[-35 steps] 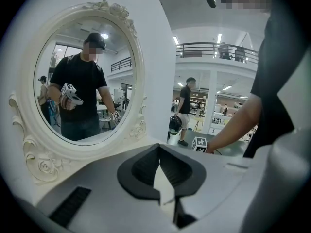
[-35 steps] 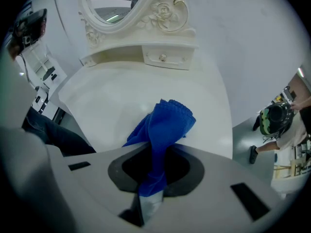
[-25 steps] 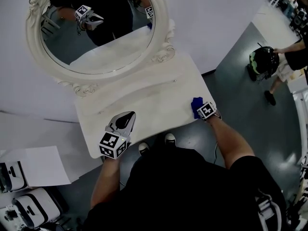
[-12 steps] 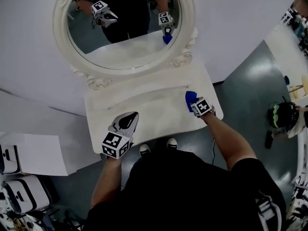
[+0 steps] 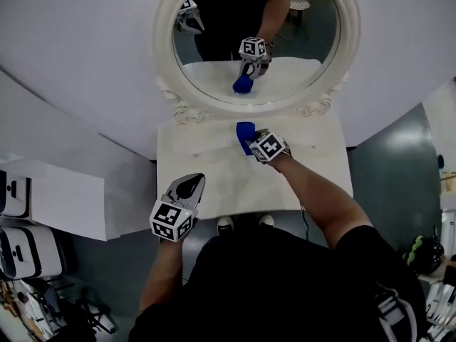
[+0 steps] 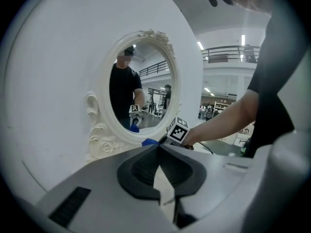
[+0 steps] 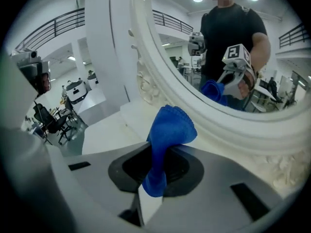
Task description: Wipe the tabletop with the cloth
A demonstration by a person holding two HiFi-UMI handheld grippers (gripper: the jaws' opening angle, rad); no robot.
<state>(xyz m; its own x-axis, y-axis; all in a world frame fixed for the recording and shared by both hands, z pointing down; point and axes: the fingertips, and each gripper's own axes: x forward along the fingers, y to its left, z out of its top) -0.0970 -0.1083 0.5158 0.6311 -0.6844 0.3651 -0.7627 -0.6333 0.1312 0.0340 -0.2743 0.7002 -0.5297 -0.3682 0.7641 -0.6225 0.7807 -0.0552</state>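
A blue cloth (image 5: 244, 134) is bunched on the white tabletop (image 5: 214, 169), at the back centre just below the oval mirror. My right gripper (image 5: 250, 141) is shut on the blue cloth. In the right gripper view the blue cloth (image 7: 167, 135) sticks up from between the closed jaws of the right gripper (image 7: 158, 165), close to the mirror frame (image 7: 233, 125). My left gripper (image 5: 191, 184) hovers at the table's front left edge, shut with nothing in it. In the left gripper view its tips (image 6: 158, 147) meet, and the blue cloth (image 6: 149, 141) shows beyond them.
An ornate white mirror frame (image 5: 165, 70) stands on the table's back edge against a white wall; its glass reflects both grippers and the cloth. White cases (image 5: 18, 244) lie on the floor at left. Grey floor lies on the right.
My right gripper has carried the blue cloth from the table's right front edge to the back centre by the mirror. The left gripper has stayed at the front left edge.
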